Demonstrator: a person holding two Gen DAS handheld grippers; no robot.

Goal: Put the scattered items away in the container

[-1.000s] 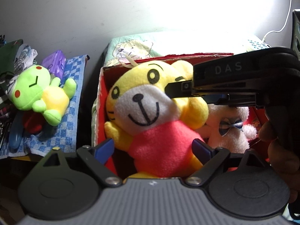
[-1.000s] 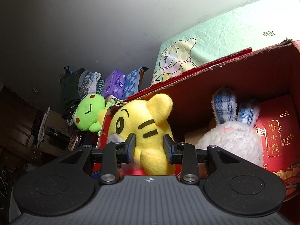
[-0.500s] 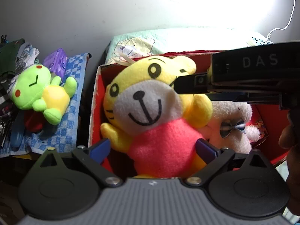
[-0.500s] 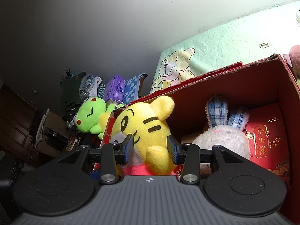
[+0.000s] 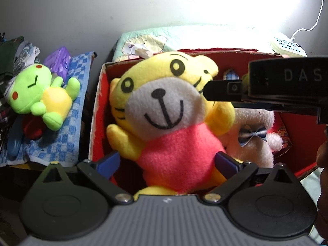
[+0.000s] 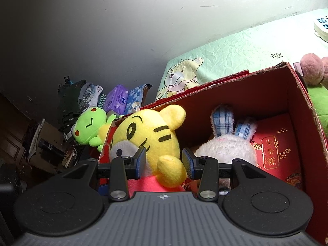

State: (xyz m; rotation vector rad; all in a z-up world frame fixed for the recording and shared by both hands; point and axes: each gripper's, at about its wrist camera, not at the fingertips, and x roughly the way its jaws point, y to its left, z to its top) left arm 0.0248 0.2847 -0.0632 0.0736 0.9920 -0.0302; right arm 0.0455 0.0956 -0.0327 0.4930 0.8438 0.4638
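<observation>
Against a plain grey wall I see a bed under a mint sheet (image 6: pixel 235 47) printed with a bear, and on it the red cardboard box (image 6: pixel 307 135) that serves as my container. Beside the bed, a blue checked towel (image 5: pixel 61 135) carries a green frog plush (image 5: pixel 39 94), with a purple tissue pack (image 5: pixel 59 61) behind it and heaped clothes farther off. A white charger with its cable (image 5: pixel 287 45) lies under the glare at the far right.

Inside the box, the yellow tiger plush (image 5: pixel 164 112) in its pink shirt sits upright at the left end, leaning by a white rabbit plush (image 6: pixel 227 149) with checked ears; a red gift packet (image 6: pixel 272 149) stands against the right wall.

My left gripper (image 5: pixel 168 162) tilts steeply down at the tiger's belly, its jaws spread wide to either side of the pink shirt and not pressing it. My right gripper (image 6: pixel 164 162) reaches in from the right at a shallower tilt, its blue pads flanking the tiger's arm and cheek with gaps showing, so I read it as released.

Compared with a second ago, both sets of jaws have been opening with the tiger between them, the right pads now clear of its head, and the toy has settled a little lower in the box
</observation>
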